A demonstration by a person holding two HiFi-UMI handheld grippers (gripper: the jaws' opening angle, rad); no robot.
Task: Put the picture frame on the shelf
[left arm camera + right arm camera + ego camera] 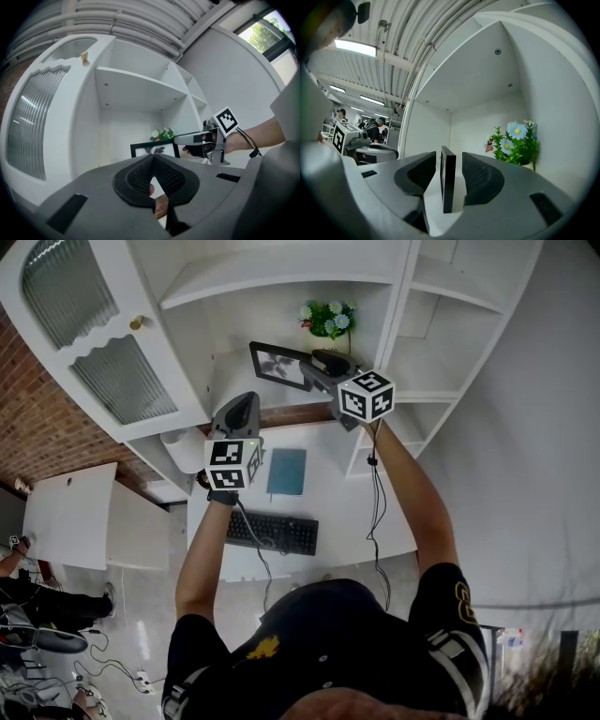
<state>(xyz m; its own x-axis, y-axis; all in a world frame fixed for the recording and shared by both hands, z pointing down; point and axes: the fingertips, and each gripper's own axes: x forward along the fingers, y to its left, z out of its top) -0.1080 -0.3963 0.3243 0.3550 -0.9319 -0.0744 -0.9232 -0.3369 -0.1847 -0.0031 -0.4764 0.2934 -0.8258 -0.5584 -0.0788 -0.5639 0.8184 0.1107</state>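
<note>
I have the right gripper (321, 361) (449, 160) up at the shelf (231, 377) (433, 200), its jaws set narrowly apart with the picture frame (279, 365) (448, 185) between them. In the right gripper view the frame shows edge-on, and I see a slim gap to the pad on each side, so the jaws do not clamp it. The frame stands upright on the shelf board, a little forward of the shelf's back wall. In the left gripper view its black border and pale print (153, 149) face out of the shelf.

A small pot of blue and white flowers (328, 319) (516, 140) sits on the same shelf, in its back right corner.

My left gripper (246, 403) (153, 162) hangs out in front of the shelf and lower than its board. The jaw tips meet and nothing is held between them.

Below the shelf, the white bench (333, 488) carries a blue notebook (286, 472) and, farther out from the shelf, a black keyboard (272, 532). A cabinet door with ribbed glass (122, 381) stands open to the left of the shelf.
</note>
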